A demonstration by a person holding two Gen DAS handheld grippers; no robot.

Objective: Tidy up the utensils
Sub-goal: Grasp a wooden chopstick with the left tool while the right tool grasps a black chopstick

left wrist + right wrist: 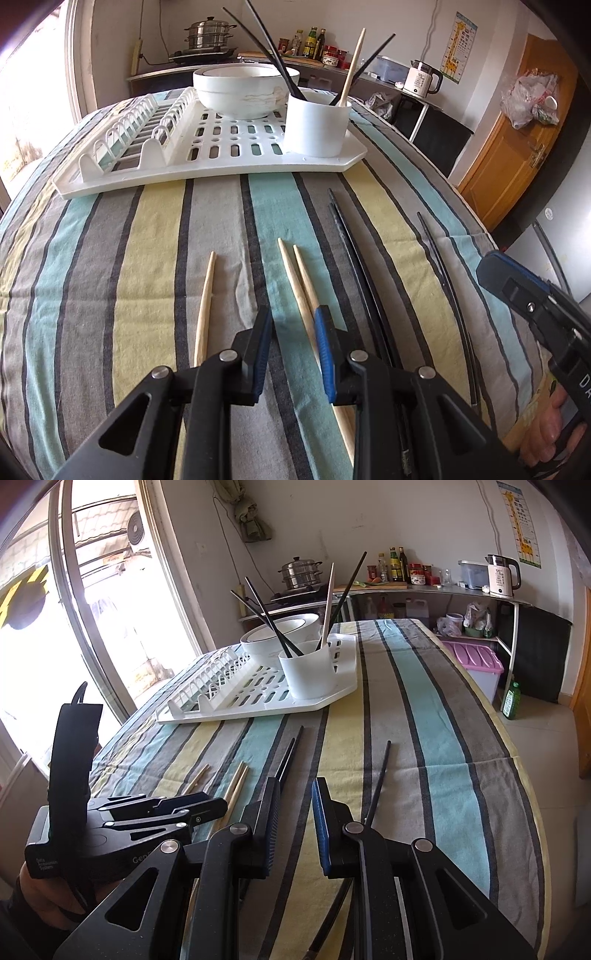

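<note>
While 4 chopsticks already stand in the white holder point(317, 125) on the drying rack point(207, 162), both grippers, left point(293, 350) and right point(295, 827), hover empty with jaws narrowly parted over loose chopsticks point(301, 280) on the tabletop point(129, 258), apparently lining up pickups.

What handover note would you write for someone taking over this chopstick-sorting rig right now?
Left gripper: open, empty, over the wooden chopsticks.
Right gripper: open, empty, near the black chopsticks.
Done: three black and one wooden chopstick stand in the white holder on the drying rack.
Left: three wooden chopsticks and several black chopsticks lie on the striped cloth.
</note>
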